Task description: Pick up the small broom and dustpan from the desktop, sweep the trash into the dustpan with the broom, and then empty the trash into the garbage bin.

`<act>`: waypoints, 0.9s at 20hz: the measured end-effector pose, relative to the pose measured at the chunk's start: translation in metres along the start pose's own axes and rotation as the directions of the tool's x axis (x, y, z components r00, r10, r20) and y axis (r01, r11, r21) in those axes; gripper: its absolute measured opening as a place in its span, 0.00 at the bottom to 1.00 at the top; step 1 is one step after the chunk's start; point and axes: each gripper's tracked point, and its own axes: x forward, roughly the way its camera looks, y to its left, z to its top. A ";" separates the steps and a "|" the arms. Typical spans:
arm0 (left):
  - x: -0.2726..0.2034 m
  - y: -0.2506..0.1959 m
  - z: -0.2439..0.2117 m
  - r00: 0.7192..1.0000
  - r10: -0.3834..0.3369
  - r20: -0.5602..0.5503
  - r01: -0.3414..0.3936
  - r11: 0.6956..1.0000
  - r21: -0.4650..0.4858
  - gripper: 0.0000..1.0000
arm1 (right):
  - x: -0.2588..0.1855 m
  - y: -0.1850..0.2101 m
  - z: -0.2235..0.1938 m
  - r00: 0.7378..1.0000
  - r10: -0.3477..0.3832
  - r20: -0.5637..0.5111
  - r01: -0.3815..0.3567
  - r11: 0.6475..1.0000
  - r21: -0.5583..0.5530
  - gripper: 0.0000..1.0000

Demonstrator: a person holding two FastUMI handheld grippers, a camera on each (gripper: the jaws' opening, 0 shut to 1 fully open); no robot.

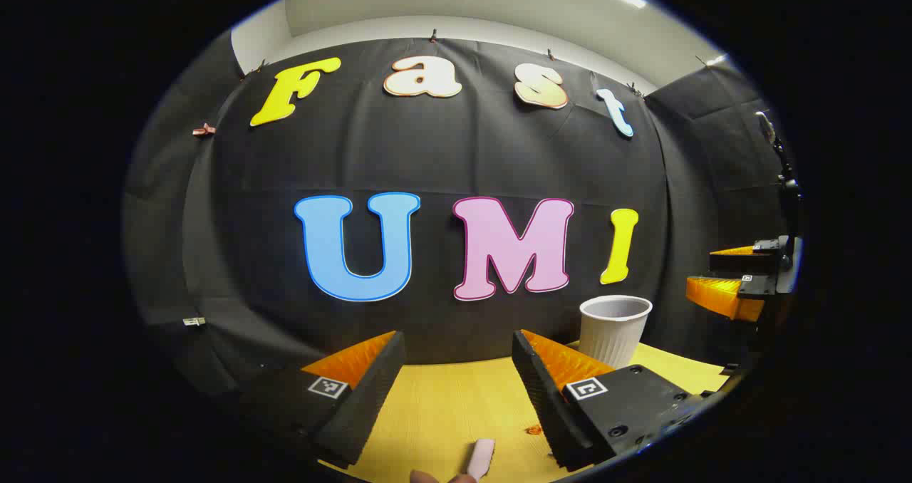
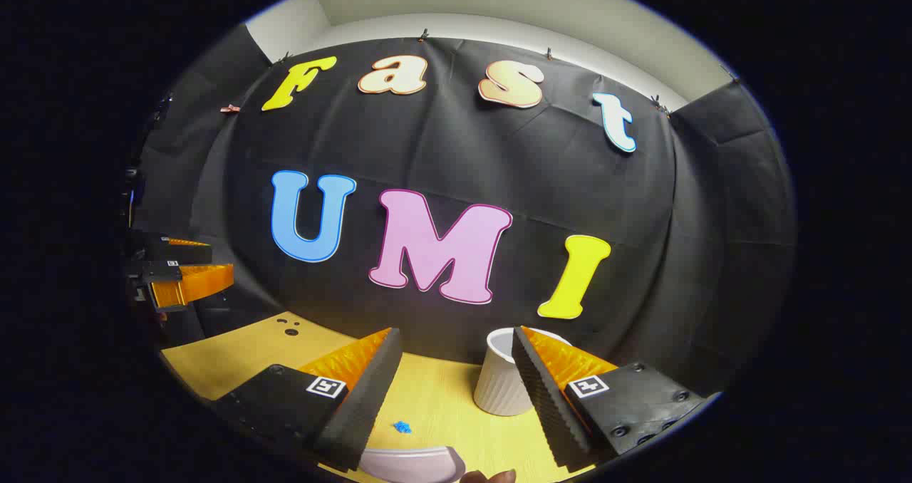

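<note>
Looking at this, nothing's been picked up yet, so it reads as the reach-and-grab step. Left hand-held gripper has its fingers wide apart with nothing between them, hanging above the yellow surface. A pale pink handle tip, probably the broom, lies just below and between those fingers, so the next move there is a drop straight down onto it. Right hand-held gripper is spread open and empty too, with the pale curved rim of what I'd guess is the dustpan right under its fingers. A small blue scrap of trash sits just ahead of that rim. The ribbed white bin stands beyond, close behind the right finger, so it could get bumped.
</note>
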 end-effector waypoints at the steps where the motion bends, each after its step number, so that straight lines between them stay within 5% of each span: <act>1: -0.001 0.000 0.000 1.000 -0.001 -0.001 0.001 1.000 0.006 0.95 | 0.000 -0.001 -0.001 1.000 0.001 -0.003 -0.001 1.000 0.003 0.97; 18: 0.002 -0.003 -0.019 0.999 -0.027 -0.034 0.027 0.999 0.016 0.95 | -0.001 0.010 -0.007 0.999 0.035 -0.026 -0.036 0.999 -0.033 0.96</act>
